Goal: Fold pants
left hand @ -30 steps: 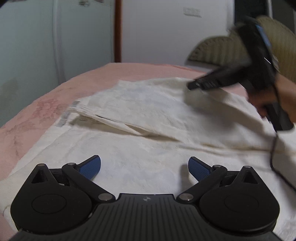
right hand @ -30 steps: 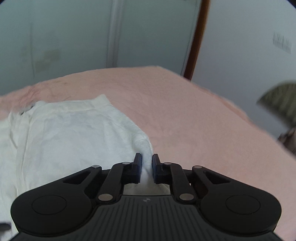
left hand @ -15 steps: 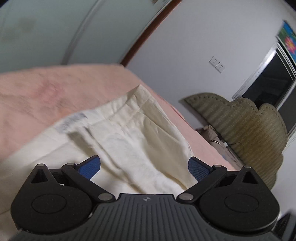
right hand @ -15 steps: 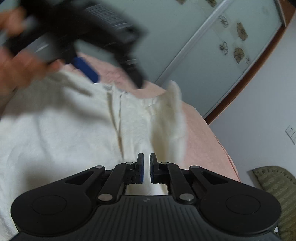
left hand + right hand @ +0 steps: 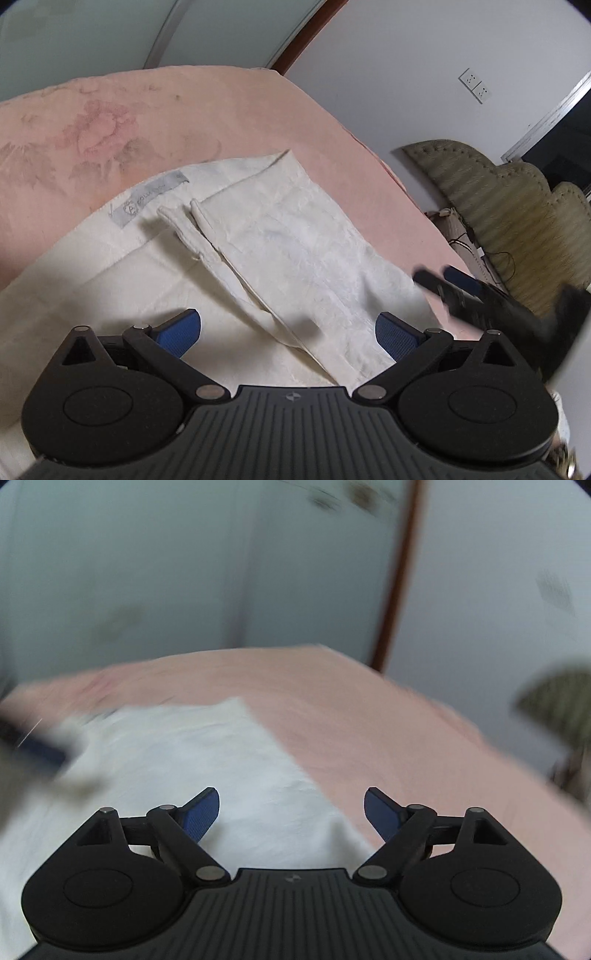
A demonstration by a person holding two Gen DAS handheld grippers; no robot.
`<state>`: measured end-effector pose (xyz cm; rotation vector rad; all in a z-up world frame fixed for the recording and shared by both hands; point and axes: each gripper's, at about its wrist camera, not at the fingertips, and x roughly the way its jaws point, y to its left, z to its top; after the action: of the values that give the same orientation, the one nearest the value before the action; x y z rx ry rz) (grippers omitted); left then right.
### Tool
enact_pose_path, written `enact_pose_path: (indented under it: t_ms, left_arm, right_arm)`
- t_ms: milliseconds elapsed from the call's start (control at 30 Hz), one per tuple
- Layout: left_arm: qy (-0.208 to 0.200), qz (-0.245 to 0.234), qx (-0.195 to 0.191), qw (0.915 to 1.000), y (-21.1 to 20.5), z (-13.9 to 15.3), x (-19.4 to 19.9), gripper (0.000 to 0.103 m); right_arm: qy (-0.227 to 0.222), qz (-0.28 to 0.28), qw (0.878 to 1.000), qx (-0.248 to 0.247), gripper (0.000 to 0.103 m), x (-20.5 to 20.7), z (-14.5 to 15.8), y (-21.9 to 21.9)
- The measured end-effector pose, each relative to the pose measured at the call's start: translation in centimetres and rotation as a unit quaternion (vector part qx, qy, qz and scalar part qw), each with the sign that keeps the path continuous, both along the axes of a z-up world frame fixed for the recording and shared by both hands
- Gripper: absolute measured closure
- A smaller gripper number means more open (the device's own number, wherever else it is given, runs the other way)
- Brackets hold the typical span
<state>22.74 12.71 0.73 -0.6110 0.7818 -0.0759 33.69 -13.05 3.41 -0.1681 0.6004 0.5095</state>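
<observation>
Two grippers, both empty. Your left gripper (image 5: 288, 328) stands with its blue pads wide apart above the cream, textured-cotton pants (image 5: 295, 258), touching nothing. Your right gripper (image 5: 291, 812) has just been opening; its pads are also spread with only cloth beneath them, none between them. Seen from the left wrist, it sits at the right edge of the folded leg (image 5: 443, 284), blurred.

Outward from the left gripper, the pants lie on the pink, flower-printed bedspread (image 5: 110, 122). One leg is already laid over the other, and its long axis runs from just under your left pads up and away to the waistband, where a grey label (image 5: 147, 199) shows. The fold edge passes between your left pads, so that hand looks nearer the hem end; your right hand is nearer the outer side seam, by the bare bedspread. The next fold probably runs along that long axis, hem toward waistband.
</observation>
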Motion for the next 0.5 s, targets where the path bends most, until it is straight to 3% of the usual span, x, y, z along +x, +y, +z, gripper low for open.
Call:
enact_pose_path:
  t_ms: [133,200,233,267,300,400,500]
  left_arm:
    - [-0.018,0.002,0.022,0.9996,0.1,0.4,0.6,0.001]
    - [-0.021,0.000,0.019,0.9996,0.3,0.7,1.2,0.001]
    - [-0.018,-0.001,0.012,0.9998,0.5,0.9,1.6,0.002]
    - [-0.014,-0.001,0.000,0.9999,0.8,1.0,2.3,0.001]
    - [-0.010,0.001,-0.017,0.9998,1.1,1.2,2.9,0.001]
    - [0.007,-0.003,-0.066,0.9978,1.9,1.5,5.8,0.001]
    - [0.015,-0.011,-0.077,0.9968,1.6,1.9,8.7,0.001]
  right_arm:
    - [0.090,-0.024,0.994,0.059,0.034,4.7,-2.5,-0.4]
    - [0.130,-0.024,0.989,0.062,0.061,5.8,-4.2,-0.2]
    - [0.126,-0.020,0.990,0.064,0.062,5.7,-4.5,-0.1]
    - [0.118,-0.004,0.991,0.066,0.081,5.4,-4.4,0.2]
    - [0.109,0.012,0.992,0.067,0.088,4.8,-4.3,0.4]
    - [0.006,0.046,0.999,-0.023,0.091,1.2,-2.5,2.5]
    - [-0.095,0.097,0.982,-0.129,0.091,-4.0,-1.0,5.5]
